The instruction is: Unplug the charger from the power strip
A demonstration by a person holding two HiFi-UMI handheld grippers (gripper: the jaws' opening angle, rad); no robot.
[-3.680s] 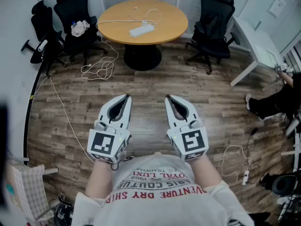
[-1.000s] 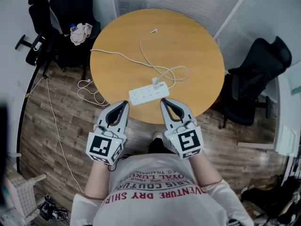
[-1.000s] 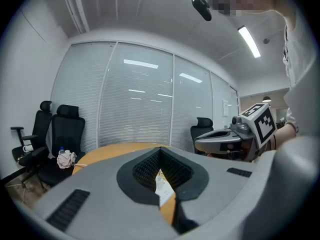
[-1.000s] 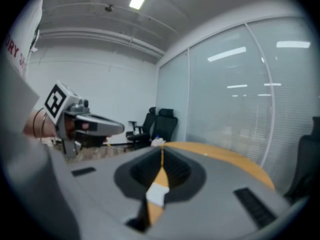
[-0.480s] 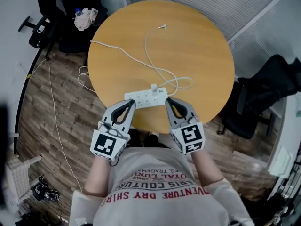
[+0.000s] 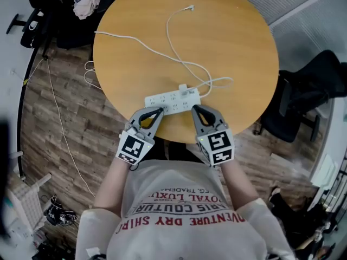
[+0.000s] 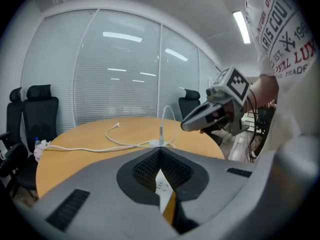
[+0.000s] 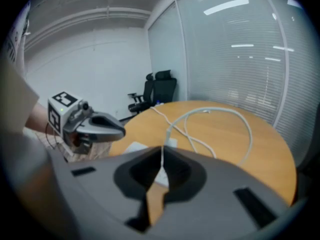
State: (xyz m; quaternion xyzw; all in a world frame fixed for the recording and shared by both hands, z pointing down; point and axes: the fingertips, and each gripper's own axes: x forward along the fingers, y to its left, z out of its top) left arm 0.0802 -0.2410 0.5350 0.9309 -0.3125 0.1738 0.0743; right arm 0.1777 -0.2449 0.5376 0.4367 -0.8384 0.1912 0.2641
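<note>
- Both tools closed, nothing between the jaws: left tool [image 6: 158, 111] and right tool [image 6: 196, 108] each show tips meeting in their own views.
- Strip [image 6: 169, 103] lies near the near edge of the worktop [image 6: 238, 31]. Charger [image 6: 184, 89] is plugged in towards its right end, standing upright.
- Both tool tips sit just at the strip's near side, left tool by the left half, right tool by the right end. Can't tell whether either touches it.
- Judged stage: approach only, no grip yet, charger fully seated.
- Risk 1: jaws are closed. If the right tool goes in without opening, it shoves the strip across the worktop instead of taking the charger.
- Risk 2: the strip is loose. Pulling the charger without the left tool pinning the strip probably lifts the whole strip and the plug stays in.
- Risk 3: the cable [image 6: 169, 37] loops right beside the charger. Jaws could close on cable rather than the body, so the grip slips or the cable gets strained.
- Risk 4: a pull off the plug's axis could jam the pins or tip the strip.
- Risk 5: the strip's lead [image 6: 124, 41] runs off the far left edge. If the strip gets dragged, the lead may tug it back or swing it.
</note>
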